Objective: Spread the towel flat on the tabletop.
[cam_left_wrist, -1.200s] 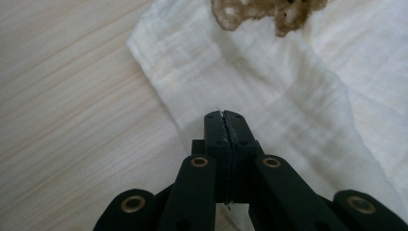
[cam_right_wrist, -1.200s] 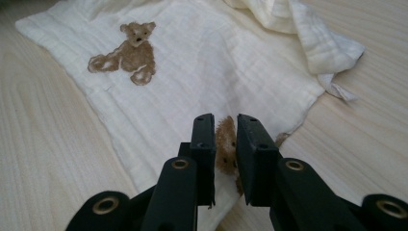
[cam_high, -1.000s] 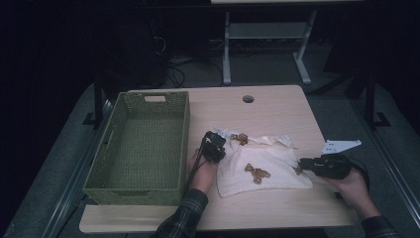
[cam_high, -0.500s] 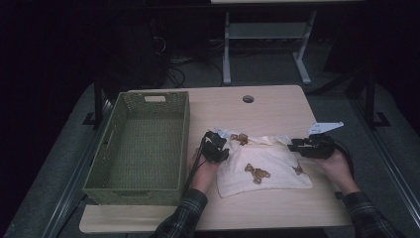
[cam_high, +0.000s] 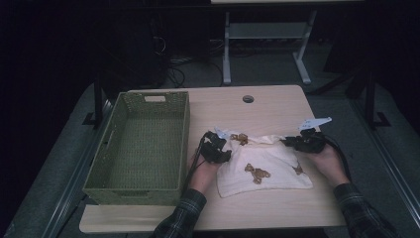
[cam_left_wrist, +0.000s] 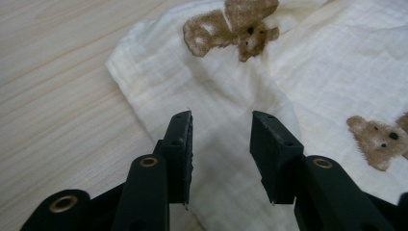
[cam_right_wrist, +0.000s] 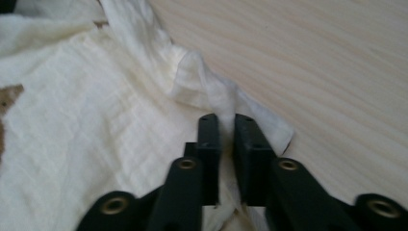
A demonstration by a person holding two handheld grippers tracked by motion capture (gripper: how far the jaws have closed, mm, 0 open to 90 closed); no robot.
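A cream cloth [cam_high: 270,161] printed with brown bears lies rumpled on the wooden table [cam_high: 267,106]. My left gripper [cam_high: 224,148] rests at the cloth's left edge. In the left gripper view its jaws [cam_left_wrist: 221,132] stand apart over the cloth [cam_left_wrist: 312,72] without pinching it, and they have just been opening. My right gripper [cam_high: 293,144] is at the cloth's far right corner. Its jaws [cam_right_wrist: 226,127] have just been closing and are now shut on a raised fold of the cloth [cam_right_wrist: 96,110].
A green woven basket [cam_high: 133,191], with nothing in it, stands on the left part of the table beside my left hand. A round cable hole [cam_high: 248,99] sits near the table's far edge. Bare wood lies beyond and in front of the cloth.
My right gripper has moved left and away from me, from beside the cloth's right edge to its far right corner. The left hand has stayed put.
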